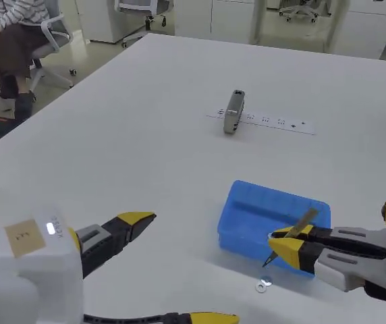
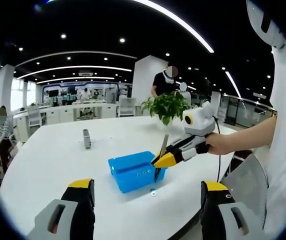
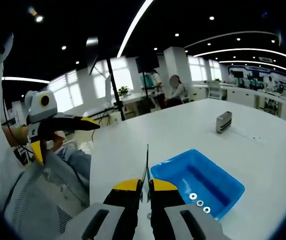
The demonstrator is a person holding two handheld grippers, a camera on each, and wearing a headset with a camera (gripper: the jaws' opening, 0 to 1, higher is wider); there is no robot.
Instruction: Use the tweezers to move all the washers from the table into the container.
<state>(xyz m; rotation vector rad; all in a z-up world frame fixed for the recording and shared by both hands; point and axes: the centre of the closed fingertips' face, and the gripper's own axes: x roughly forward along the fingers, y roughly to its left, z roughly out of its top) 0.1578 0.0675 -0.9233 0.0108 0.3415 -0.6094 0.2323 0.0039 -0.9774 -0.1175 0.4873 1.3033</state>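
Table [image 1: 146, 155] white; room perhaps office.

One blue container [image 1: 247, 236] holds three washers [image 3: 200, 202]. One washer [image 1: 262, 287], possibly two, lies on the tabletop [image 1: 146, 148]. There is one pair of tweezers [image 1: 306, 217] and one grey device [image 1: 234, 111].

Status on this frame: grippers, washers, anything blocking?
Left gripper open, empty. Right gripper shut on tweezers, at the blue container's near wall. Three washers inside, one washer left on the table by it. Nothing in the way.
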